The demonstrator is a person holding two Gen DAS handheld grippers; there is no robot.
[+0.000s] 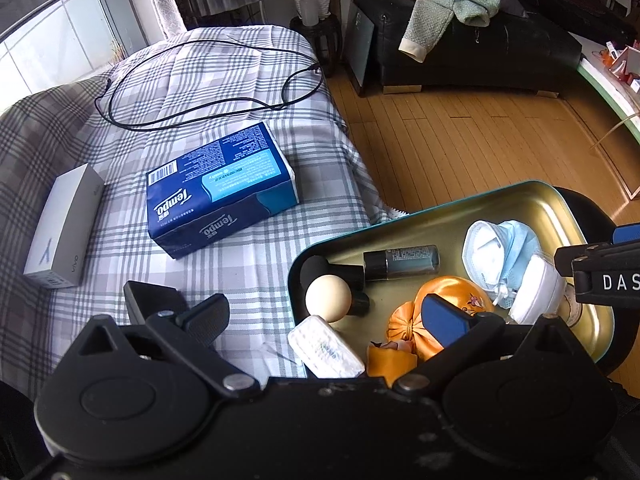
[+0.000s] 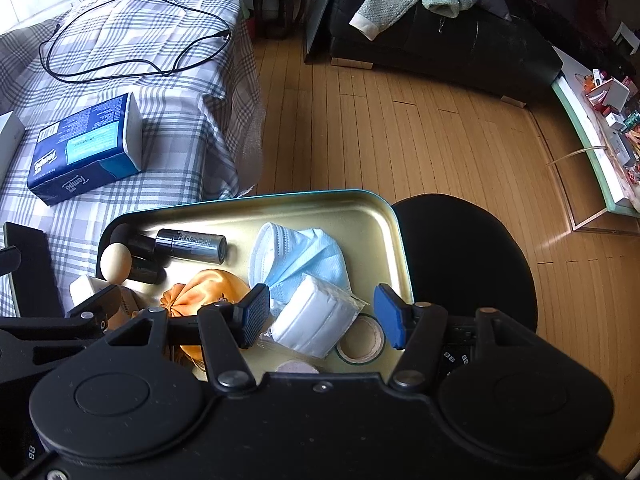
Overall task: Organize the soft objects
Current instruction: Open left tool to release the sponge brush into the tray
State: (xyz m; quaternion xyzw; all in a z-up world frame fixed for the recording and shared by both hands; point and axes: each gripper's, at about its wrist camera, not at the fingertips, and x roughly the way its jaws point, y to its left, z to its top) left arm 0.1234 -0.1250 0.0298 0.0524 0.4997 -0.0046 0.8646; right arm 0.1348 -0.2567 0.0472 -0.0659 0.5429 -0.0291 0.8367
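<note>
Plainly, right hand-held gripper (image 2: pixel 316 316) agape, straddling tissue pack (image 2: pixel 316 320)

We see the left gripper (image 1: pixel 324 316) with fingers spread, empty, over the gold metal tray (image 1: pixel 520 204) edge. Tray holds orange satin pouch (image 1: pixel 448 292), blue face mask (image 1: pixel 508 248), cream ball (image 1: pixel 328 298).

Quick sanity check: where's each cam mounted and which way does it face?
Left wrist: on left tongs, angled down over the plaid table and the tin tray; own open fingers show, right tongs at the edge.
Right wrist: on right tongs, angled down over the tray; white packet between open fingers.
Shared: tray, blue tissue pack, face mask.
</note>
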